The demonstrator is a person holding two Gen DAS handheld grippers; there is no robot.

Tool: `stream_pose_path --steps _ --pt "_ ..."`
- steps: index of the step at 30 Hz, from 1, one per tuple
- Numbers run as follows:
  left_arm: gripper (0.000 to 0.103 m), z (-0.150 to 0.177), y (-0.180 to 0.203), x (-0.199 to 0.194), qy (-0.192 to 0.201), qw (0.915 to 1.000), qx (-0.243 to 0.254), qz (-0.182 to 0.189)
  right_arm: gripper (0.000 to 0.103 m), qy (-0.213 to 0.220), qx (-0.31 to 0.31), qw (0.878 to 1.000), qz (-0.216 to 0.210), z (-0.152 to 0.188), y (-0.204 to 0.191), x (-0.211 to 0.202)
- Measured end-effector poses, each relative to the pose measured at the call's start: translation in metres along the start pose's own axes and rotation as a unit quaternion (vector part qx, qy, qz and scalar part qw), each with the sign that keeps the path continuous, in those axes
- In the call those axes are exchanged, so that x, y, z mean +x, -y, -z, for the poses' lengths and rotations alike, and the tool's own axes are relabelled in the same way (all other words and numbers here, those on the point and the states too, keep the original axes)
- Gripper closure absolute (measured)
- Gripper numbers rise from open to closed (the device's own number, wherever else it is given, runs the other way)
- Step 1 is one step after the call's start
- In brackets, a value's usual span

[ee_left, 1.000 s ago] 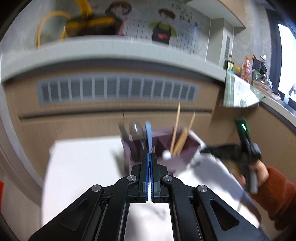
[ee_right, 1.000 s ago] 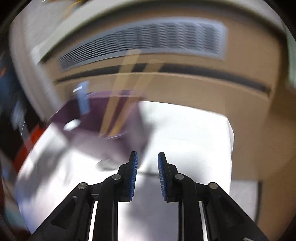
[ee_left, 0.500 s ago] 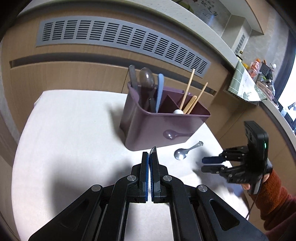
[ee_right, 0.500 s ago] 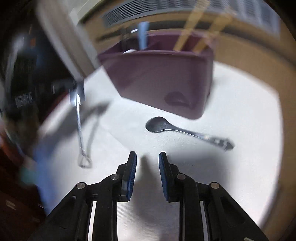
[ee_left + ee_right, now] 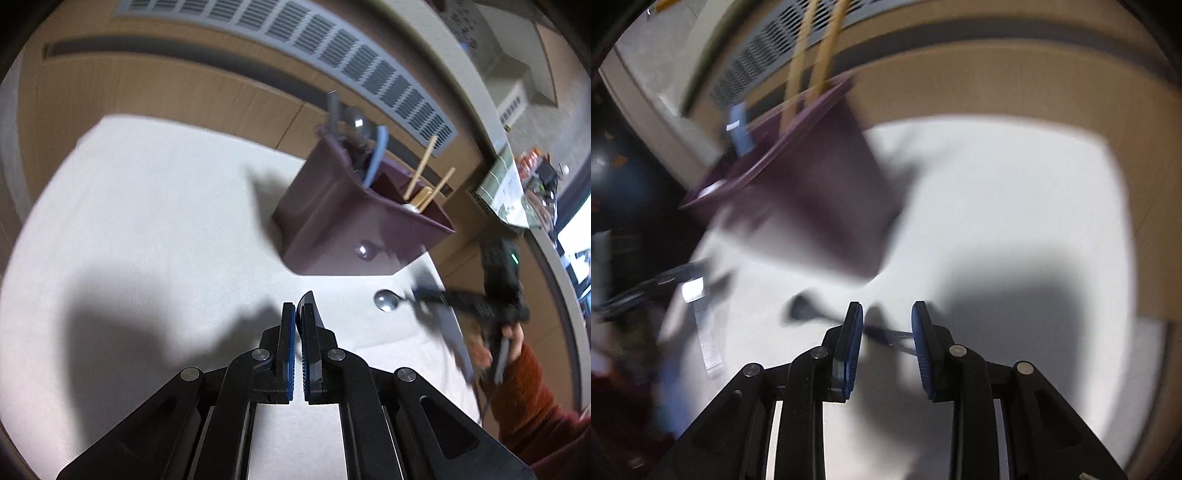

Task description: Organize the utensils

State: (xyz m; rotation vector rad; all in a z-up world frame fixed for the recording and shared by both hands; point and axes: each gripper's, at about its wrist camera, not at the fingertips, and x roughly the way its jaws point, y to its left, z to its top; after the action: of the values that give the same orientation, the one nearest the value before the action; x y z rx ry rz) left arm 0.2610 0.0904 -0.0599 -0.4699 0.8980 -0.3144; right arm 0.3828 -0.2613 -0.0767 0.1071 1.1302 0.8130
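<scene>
A: Starting with the left wrist view, the left gripper [image 5: 298, 310] has its jaws together on nothing, low over the white table [image 5: 147, 206]. The spoon [image 5: 386, 300] lies at centre right of the frame, just in front of the purple caddy [image 5: 347, 229], and the right gripper [image 5: 424, 295] is blurred right beside its handle.

B: What could go wrong there?

A: I judge the caddy's front wall is the hazard. The spoon lies close to it, so a pinch taken at speed could push the spoon against the wall or knock the caddy, which already holds chopsticks [image 5: 421, 170] and other utensils.

B: And room to move?

A: Plenty of bare table at left and centre. The table edge curves close at lower right, near the person's sleeve [image 5: 532, 398].

B: The right wrist view?

A: The right gripper [image 5: 886, 317] has just been opening its jaws; they stand apart, straddling the spoon's handle [image 5: 894, 336] without pressing it. The bowl [image 5: 801, 310] lies left of them, and the caddy [image 5: 812, 199] looms at upper left. Everything is smeared, so a misaligned close may flick the handle sideways. Open table fills the right half; the left gripper [image 5: 690, 291] crowds the left edge.
</scene>
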Motion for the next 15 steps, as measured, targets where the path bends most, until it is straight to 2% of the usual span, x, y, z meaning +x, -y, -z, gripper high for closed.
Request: stream_pose_path --steps 1,2,3,5,6,8,10,12,13,15 --pt "0.100 0.001 -0.004 0.003 -0.003 1.0000 -0.005 0.001 0.071 -0.011 -0.020 1.000 -0.005 0.008 -0.011 0.002" --pt "0.100 0.002 -0.006 0.005 -0.005 0.9999 -0.009 0.000 0.068 -0.013 -0.044 0.999 0.008 0.014 -0.023 0.004" --pt "0.100 0.002 -0.008 0.008 -0.008 0.9999 -0.010 -0.001 0.067 -0.015 -0.077 0.996 0.039 0.019 -0.038 0.005" --pt "0.099 0.004 -0.011 0.012 -0.013 0.9998 -0.014 -0.003 0.063 -0.024 -0.134 0.986 0.100 0.026 -0.061 0.011" --pt "0.099 0.005 -0.012 0.013 -0.015 0.9998 -0.016 -0.004 0.062 -0.030 -0.170 0.976 0.135 0.027 -0.075 0.019" --pt "0.099 0.007 -0.013 0.014 -0.016 0.9997 -0.019 -0.002 0.060 -0.027 -0.213 0.961 0.177 0.022 -0.085 0.033" --pt "0.099 0.008 -0.012 0.012 -0.013 0.9998 -0.017 -0.001 0.056 -0.024 -0.206 0.961 0.183 0.014 -0.087 0.039" --pt "0.099 0.008 -0.008 0.008 -0.008 0.9999 -0.006 -0.002 0.048 -0.033 -0.188 0.968 0.163 0.002 -0.081 0.042" --pt "0.099 0.007 -0.005 0.006 -0.004 1.0000 0.000 -0.004 0.046 -0.039 -0.194 0.968 0.157 0.004 -0.086 0.049" --pt "0.099 0.006 -0.001 0.001 0.003 0.9999 0.009 -0.008 0.048 -0.043 -0.208 0.964 0.159 -0.001 -0.086 0.051"
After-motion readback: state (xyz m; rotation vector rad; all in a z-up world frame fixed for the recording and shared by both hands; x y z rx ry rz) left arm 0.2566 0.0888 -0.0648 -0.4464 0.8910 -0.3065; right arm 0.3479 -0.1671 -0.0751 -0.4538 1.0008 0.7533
